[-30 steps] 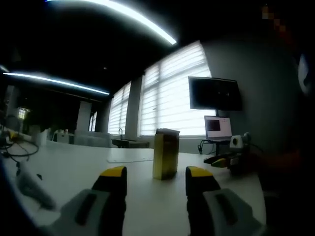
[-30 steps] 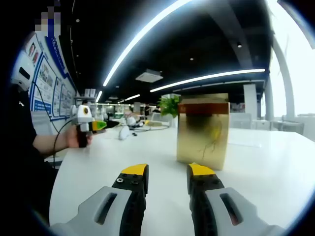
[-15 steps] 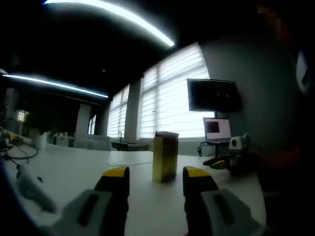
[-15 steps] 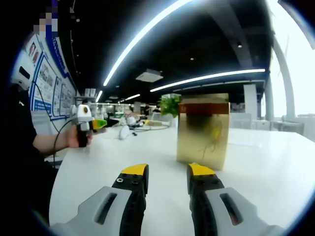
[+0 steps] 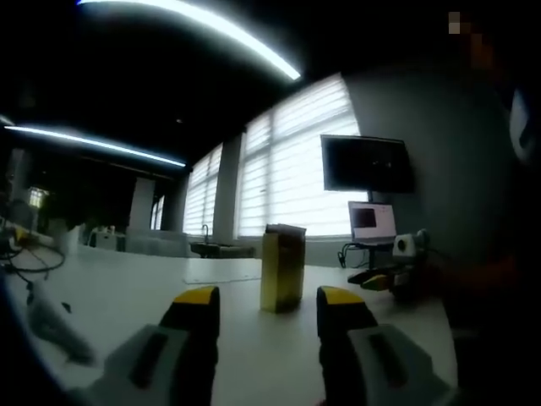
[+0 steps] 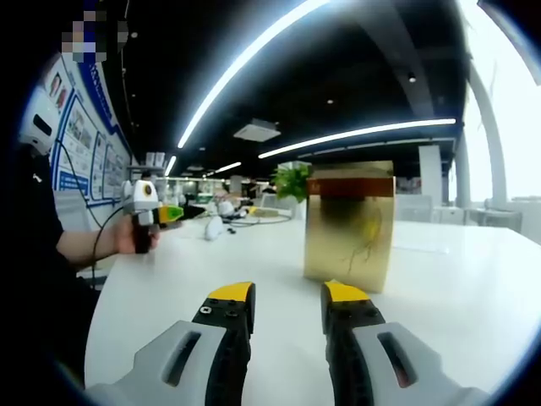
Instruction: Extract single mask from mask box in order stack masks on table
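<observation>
1. Right gripper view. The right gripper [image 6: 287, 309] rests low over the white table [image 6: 473, 296], its yellow-tipped jaws apart with bare table between them and nothing held. The gold mask box [image 6: 349, 224] stands upright on the table just beyond the jaw tips, slightly to the right of the gap. At far left a person's hand [image 6: 128, 241] holds the left gripper [image 6: 150, 214] above the table edge, well apart from the box.

2. Left gripper view. The left gripper's jaws are likewise apart and empty. The mask box appears farther off, upright, seen through the gap between the jaws. The right gripper shows dimly at the right, near the box's level. A monitor [image 5: 368, 163] and a smaller lit screen [image 5: 372, 220] stand against bright blinds [image 5: 283, 173] behind it.

3. Progress (judged). No mask lies on the table and none is seen leaving the box, so extraction appears not yet begun. What is left is the whole task: reaching the box opening, drawing out one mask, laying it down, and repeating to build the stack.

4. Hidden or unclear. The box's top face and opening cannot be made out in either view, so whether it is open cannot be told. The dark marking on its front face is illegible. A pale object [image 5: 55, 326] on the near left of the table is too blurred to identify. Clutter and a green plant [image 6: 292, 180] on the far table are too small to resolve.
</observation>
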The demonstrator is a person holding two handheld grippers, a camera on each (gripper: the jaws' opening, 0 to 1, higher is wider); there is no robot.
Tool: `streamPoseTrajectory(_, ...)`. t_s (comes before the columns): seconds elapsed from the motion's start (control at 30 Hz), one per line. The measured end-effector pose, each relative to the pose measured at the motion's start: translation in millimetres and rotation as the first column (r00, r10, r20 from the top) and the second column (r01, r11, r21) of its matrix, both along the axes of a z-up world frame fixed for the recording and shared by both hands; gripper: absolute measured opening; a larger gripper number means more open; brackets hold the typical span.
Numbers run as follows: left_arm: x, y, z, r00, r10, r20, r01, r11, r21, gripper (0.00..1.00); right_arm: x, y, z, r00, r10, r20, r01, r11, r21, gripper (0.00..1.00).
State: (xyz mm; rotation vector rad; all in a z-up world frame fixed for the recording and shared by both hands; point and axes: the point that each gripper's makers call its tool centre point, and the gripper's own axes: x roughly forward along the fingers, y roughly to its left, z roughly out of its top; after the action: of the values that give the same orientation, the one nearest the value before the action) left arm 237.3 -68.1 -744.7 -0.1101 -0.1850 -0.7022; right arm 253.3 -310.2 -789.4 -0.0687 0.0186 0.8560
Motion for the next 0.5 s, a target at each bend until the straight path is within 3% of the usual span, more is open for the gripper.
streamPoseTrajectory(0.5, 0.7, 3.1, 0.6, 1.0, 0.007, -0.015, -0.007, 1.0, -0.017, 0.46, -0.2, 0.4, 1.0, 1.0, 0.001, 0.001, -0.001, 1.0, 0.001, 0.28)
